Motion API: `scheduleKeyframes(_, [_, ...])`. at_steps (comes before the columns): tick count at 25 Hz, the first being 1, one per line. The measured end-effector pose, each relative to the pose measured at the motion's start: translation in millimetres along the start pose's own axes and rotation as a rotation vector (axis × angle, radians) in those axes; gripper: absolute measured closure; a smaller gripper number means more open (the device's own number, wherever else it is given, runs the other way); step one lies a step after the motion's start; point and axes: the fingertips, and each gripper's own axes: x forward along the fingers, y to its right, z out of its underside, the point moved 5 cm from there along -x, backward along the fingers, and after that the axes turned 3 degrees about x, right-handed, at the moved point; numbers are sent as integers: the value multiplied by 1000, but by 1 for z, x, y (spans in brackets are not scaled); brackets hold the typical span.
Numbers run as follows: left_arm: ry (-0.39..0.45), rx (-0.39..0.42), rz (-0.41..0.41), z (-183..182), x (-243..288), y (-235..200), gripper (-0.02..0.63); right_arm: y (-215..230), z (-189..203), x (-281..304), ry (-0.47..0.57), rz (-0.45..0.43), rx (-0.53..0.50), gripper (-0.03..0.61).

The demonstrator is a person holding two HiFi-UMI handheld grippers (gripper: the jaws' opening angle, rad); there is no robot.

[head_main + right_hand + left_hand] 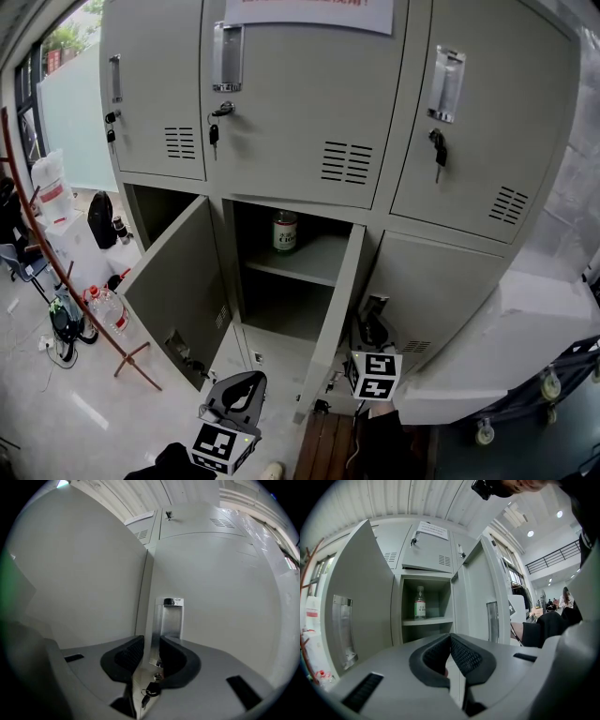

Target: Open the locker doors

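As only their view shows, right tongs point(151, 639) straddle handle point(171, 617) (keys point(149, 692) below).

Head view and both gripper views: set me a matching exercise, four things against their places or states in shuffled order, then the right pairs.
Things:
1. bottle
2. left tongs
3. right tongs
4. top middle door

Places or states:
A. closed, with a key hanging at its lock
B. apart, astride the lower end of a chrome handle
C. upright on the shelf of an open compartment
D. shut, with nothing between them

Pairs: 1-C; 2-D; 3-B; 4-A
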Motion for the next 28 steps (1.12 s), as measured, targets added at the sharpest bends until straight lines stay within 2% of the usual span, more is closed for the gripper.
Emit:
scheduleKeyframes(8, [3, 4, 15, 0, -3, 6, 589, -3, 2, -14, -1, -33, 6, 460])
scheduleKeyframes(17, [9, 7, 46, -2, -17, 22, 589, -7, 8, -58, 26, -87, 14, 454])
scheduleKeyframes(28, [30, 10, 101, -4, -38, 53, 589, -7, 15, -122, 37, -63, -8, 442])
